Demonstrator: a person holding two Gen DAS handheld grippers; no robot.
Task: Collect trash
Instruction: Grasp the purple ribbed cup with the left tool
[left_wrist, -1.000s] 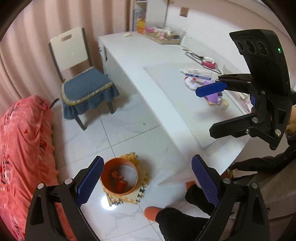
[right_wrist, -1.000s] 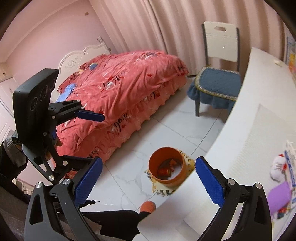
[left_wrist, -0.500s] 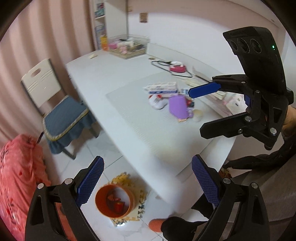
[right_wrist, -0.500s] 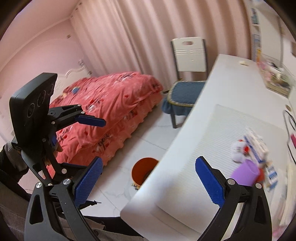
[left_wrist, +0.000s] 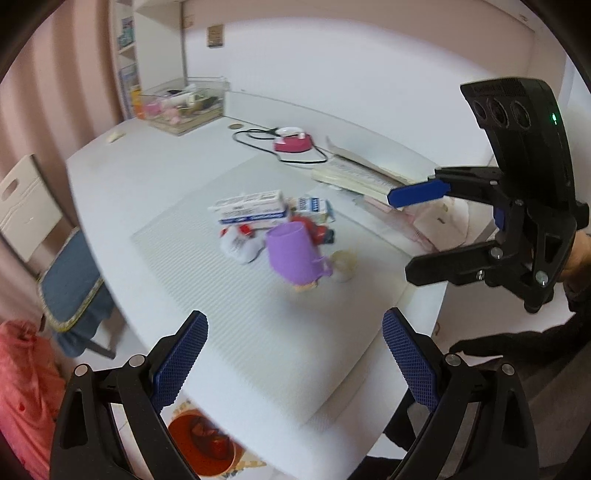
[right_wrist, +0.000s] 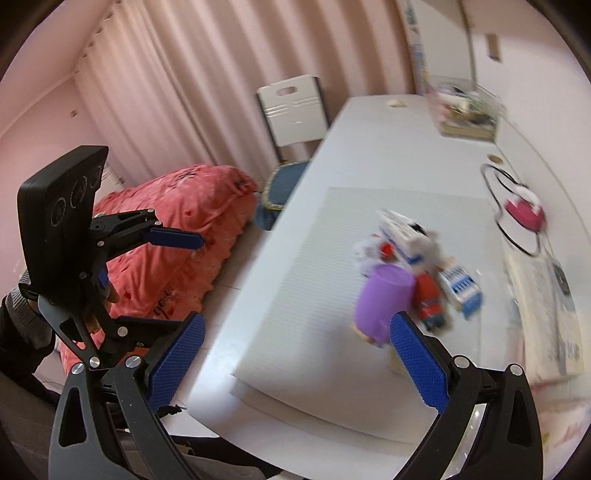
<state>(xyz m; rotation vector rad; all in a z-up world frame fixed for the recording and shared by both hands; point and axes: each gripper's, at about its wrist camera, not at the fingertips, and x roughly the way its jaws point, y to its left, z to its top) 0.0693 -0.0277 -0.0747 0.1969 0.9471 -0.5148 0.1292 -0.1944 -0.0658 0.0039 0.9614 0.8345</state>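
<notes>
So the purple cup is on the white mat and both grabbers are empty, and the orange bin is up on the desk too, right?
Not quite. The orange bin sits on the floor below the desk edge, as the left wrist view shows. The purple cup is on the white mat, and the left gripper and right gripper are both empty.
</notes>
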